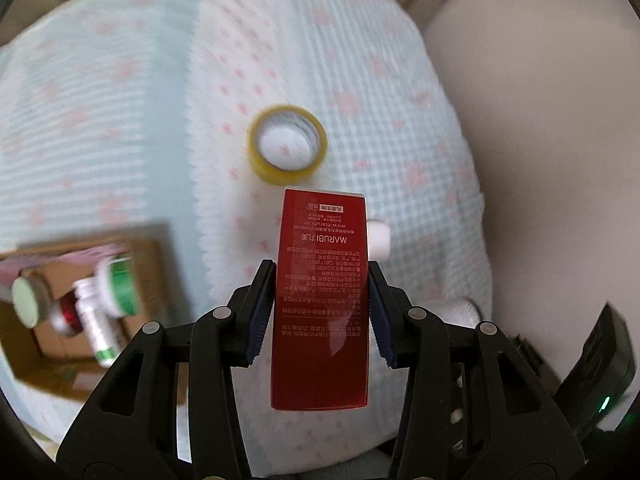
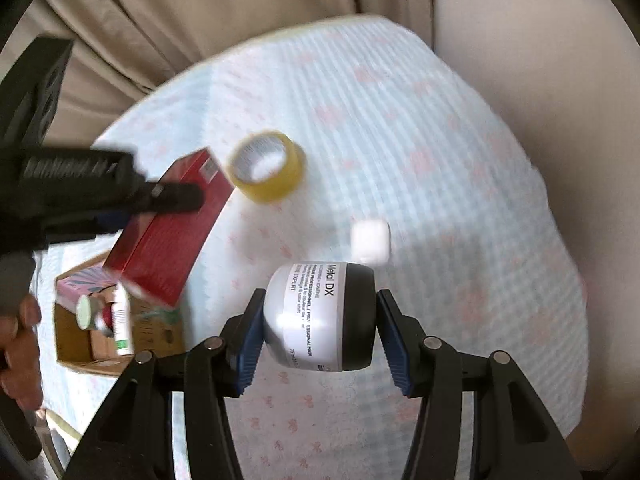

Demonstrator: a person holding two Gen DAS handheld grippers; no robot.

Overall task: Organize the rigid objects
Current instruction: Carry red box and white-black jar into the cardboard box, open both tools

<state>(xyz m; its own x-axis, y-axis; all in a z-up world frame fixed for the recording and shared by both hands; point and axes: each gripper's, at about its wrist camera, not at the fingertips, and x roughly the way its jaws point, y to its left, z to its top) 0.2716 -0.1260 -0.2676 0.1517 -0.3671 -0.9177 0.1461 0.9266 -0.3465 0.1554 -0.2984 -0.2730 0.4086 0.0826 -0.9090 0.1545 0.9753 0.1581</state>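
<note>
Left hand-held gripper [image 1: 322,304] pinching the tall red box [image 1: 320,300] mid-air, right hand-held gripper [image 2: 320,334] pinching the round jar [image 2: 320,316] by its curved ends, so could easily squirt out heading for the crowded cardboard box [image 2: 116,336] at near left.

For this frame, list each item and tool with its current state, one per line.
Left tool: shut on red box.
Red box: held, lifted above the table.
Right tool: shut on jar.
Jar: held on its side.
Tape roll: lying flat on the cloth.
Cardboard box: open, bottles inside.
</note>
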